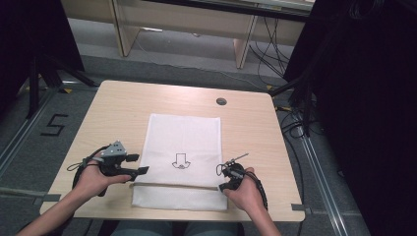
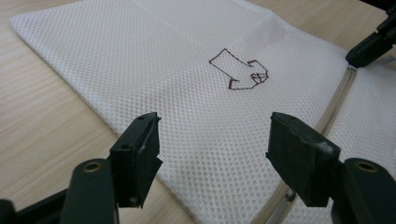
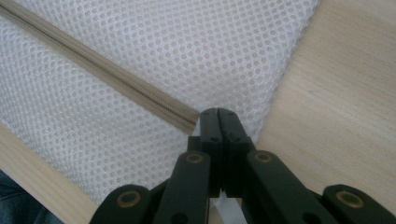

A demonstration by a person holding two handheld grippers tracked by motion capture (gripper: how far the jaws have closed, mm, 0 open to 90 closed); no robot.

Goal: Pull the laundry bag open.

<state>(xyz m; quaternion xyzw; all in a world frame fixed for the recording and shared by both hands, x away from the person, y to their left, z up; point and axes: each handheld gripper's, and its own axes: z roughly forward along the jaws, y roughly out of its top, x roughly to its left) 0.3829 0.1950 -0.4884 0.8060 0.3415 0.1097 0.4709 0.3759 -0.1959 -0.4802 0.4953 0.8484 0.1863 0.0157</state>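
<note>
Right gripper [image 3: 218, 116] is pinching closed at the zip's [image 3: 93, 70] end, lower centre. Zip is running toward the left gripper [image 2: 212, 140], whose jaws are gaping wide over the bag [image 2: 140, 60].

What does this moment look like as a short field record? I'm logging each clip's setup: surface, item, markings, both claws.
surface: light wooden table
item: white mesh bag, lying flat
marking: dark arrow outline drawn on the bag
zipper: beige zipper running across the bag near the person's edge
left claw: left claw, jaws apart, at the bag's left edge
right claw: right claw, jaws pressed together at the zipper's right end; what they pinch is hidden
hands: one holding each claw
</note>
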